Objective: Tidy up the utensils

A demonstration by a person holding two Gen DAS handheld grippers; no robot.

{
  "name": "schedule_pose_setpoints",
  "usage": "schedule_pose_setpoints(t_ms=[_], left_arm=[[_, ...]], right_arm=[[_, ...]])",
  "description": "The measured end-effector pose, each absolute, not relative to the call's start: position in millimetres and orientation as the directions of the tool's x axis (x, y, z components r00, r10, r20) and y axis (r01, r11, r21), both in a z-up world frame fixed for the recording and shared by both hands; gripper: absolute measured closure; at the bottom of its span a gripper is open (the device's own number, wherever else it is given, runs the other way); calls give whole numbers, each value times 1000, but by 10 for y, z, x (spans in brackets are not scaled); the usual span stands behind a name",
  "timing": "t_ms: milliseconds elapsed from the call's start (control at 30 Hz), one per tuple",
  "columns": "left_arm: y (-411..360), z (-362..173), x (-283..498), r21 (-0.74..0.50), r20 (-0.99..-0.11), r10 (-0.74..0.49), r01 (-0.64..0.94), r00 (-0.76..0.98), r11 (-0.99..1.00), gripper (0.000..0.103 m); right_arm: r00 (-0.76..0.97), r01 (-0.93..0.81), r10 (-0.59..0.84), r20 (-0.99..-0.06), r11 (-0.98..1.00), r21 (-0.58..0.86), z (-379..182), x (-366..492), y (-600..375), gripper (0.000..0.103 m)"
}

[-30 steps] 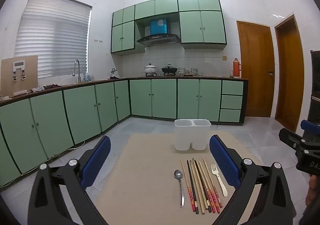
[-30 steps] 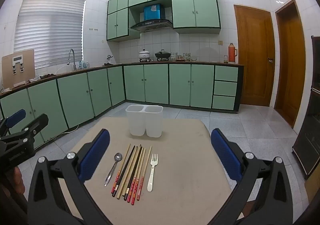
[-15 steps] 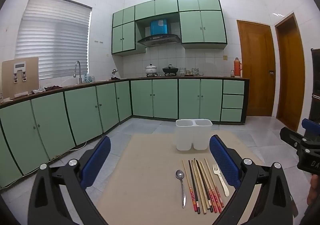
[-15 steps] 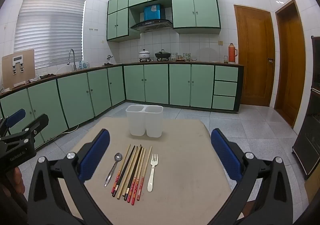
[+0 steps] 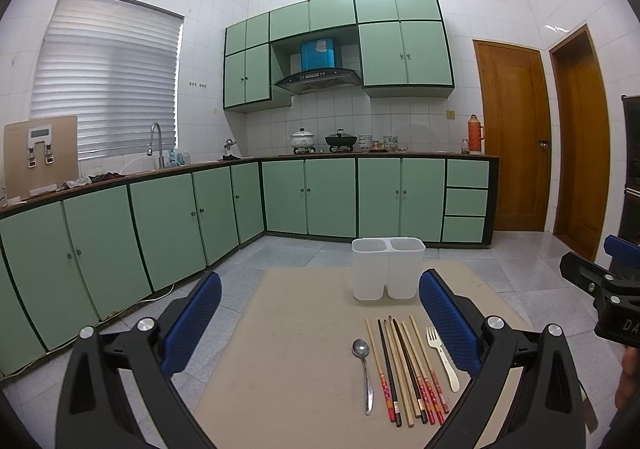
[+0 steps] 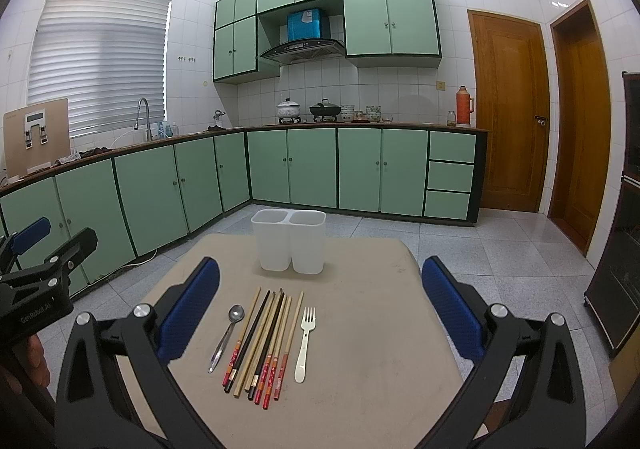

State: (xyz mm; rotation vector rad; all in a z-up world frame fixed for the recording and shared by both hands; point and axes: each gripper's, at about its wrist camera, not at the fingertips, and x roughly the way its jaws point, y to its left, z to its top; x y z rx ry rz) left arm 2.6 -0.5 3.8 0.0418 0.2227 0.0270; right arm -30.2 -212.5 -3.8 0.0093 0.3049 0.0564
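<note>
A beige table [image 5: 288, 369] [image 6: 380, 349] carries a white two-compartment holder [image 5: 387, 267] [image 6: 289, 240] at its far side. In front of it lie a metal spoon [image 5: 363, 367] [image 6: 227, 331], several chopsticks [image 5: 404, 365] [image 6: 264, 341] side by side, and a white fork [image 5: 440, 355] [image 6: 305, 341]. My left gripper [image 5: 320, 325] hovers open above the table's near left, the utensils toward its right finger. My right gripper [image 6: 320, 313] is open, held above the utensils. Nothing sits between either pair of fingers.
Green kitchen cabinets [image 5: 312, 197] line the far and left walls, with a sink tap [image 5: 154, 141] and pots on the counter. Two wooden doors [image 5: 512, 137] stand at right. Grey tiled floor surrounds the table. The right gripper's body [image 5: 600, 289] shows at the left view's right edge.
The left wrist view has shifted slightly, so the utensils and holder sit a little further right. The right view is almost unchanged; both grippers stay open.
</note>
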Motion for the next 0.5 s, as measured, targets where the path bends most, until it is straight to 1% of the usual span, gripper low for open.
schedule_pose_setpoints(t_ms=[500], left_arm=[[-11, 28, 38, 47, -219, 31, -21, 975, 999, 6]], right_arm=[[952, -53, 56, -300, 998, 18, -20, -329, -2093, 5]])
